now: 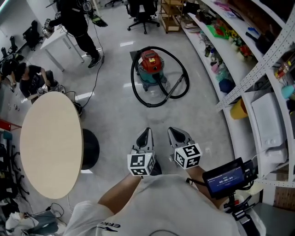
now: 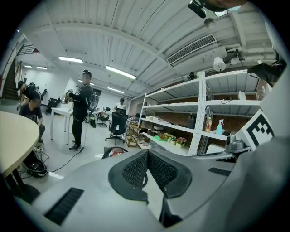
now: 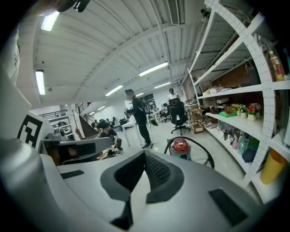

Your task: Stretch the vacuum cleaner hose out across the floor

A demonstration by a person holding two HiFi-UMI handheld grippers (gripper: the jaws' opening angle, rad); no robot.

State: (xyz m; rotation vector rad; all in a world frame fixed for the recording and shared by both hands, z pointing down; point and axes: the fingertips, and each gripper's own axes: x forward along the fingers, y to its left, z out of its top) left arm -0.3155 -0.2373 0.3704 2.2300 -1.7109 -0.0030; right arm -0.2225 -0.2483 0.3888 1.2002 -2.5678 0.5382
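Vacuum cleaner [image 1: 150, 64] ahead on floor [image 1: 115, 115], hose [image 1: 154, 105] looped around it; round table [image 1: 48, 143] left, shelves [image 1: 246, 69] right.

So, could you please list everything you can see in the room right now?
vacuum cleaner: one, red and teal, on the floor ahead
hose: one, black, looped around the vacuum cleaner
round table: one, beige, near left
office chair: one, black, far end
standing person: one, dark clothes, far left
seated person: one, dark clothes, left edge
shelving: one run, white, along the right
left tool: one, grey, shut and empty, bottom centre
right tool: one, grey, shut and empty, beside it
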